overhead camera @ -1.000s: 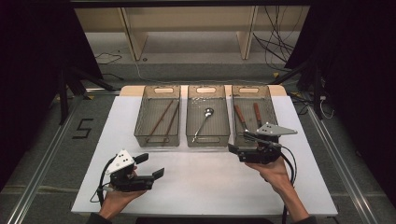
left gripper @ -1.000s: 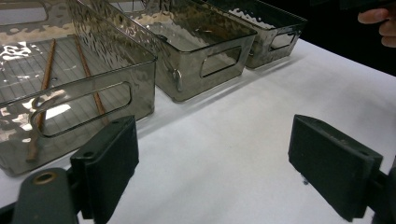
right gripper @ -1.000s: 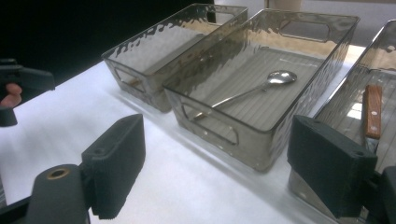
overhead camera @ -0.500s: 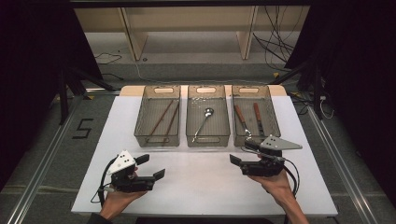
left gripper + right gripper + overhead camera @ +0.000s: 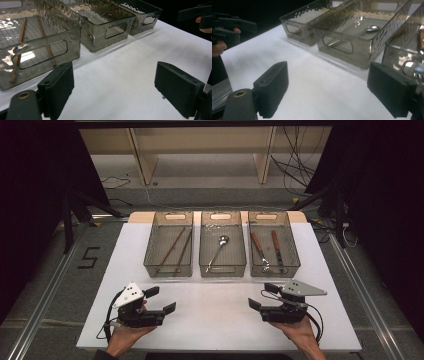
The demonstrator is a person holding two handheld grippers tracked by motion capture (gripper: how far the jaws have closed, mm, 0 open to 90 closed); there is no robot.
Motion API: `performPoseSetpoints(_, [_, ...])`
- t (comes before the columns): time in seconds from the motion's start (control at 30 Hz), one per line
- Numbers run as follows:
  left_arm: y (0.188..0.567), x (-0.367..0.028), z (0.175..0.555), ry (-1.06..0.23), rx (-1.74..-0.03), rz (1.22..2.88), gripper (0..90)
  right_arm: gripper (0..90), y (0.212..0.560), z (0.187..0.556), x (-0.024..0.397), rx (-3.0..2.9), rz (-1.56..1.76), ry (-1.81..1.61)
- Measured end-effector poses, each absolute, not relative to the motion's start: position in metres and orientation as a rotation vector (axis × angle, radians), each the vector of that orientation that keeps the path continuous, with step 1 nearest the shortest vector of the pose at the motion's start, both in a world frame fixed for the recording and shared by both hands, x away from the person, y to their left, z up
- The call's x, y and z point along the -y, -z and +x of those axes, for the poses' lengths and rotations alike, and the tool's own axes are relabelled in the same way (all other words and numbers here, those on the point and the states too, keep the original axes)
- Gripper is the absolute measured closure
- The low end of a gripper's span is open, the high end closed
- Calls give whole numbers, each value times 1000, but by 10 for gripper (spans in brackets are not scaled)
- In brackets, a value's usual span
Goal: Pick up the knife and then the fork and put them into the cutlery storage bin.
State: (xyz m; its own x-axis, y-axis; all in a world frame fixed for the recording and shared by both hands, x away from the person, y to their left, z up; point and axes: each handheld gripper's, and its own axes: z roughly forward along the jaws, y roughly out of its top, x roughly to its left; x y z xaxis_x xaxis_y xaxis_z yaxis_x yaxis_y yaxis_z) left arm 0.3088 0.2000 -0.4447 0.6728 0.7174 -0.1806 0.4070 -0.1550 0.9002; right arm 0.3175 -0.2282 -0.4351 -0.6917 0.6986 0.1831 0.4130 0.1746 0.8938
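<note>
Three smoky clear bins stand in a row at the back of the white table (image 5: 215,322). The left bin (image 5: 168,269) holds two brown chopsticks (image 5: 172,249). A metal spoon (image 5: 218,250) lies in the middle bin (image 5: 222,269). The right bin (image 5: 296,255) holds a fork (image 5: 258,249) and a knife (image 5: 276,247), both with wooden handles. My left gripper (image 5: 161,300) is open near the front left, nothing between its jaws. My right gripper (image 5: 263,296) is open near the front right, also empty. The left gripper view has the chopsticks (image 5: 45,37) just beyond the open left gripper (image 5: 117,87).
Bare white tabletop lies between the two grippers and in front of the bins. The table's near edge is just behind the hands. Cables and wooden shelf legs stand on the floor beyond the table. A floor mark "5" (image 5: 89,257) is to the left.
My right gripper has drawn back from the front of the right bin toward the near edge of the table. The left gripper has barely moved. Both stay open.
</note>
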Motion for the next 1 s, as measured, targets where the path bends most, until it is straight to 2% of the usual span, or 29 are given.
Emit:
performPoseSetpoints(0.47, [445, -200, 305, -330, -898, 1796, 154, 180, 445, 301, 241, -2149, 1132, -1508])
performPoseSetpoints(1.0, [446, -200, 304, -341, -894, 1802, 154, 181, 446, 301, 243, -2128, 1138, -1519])
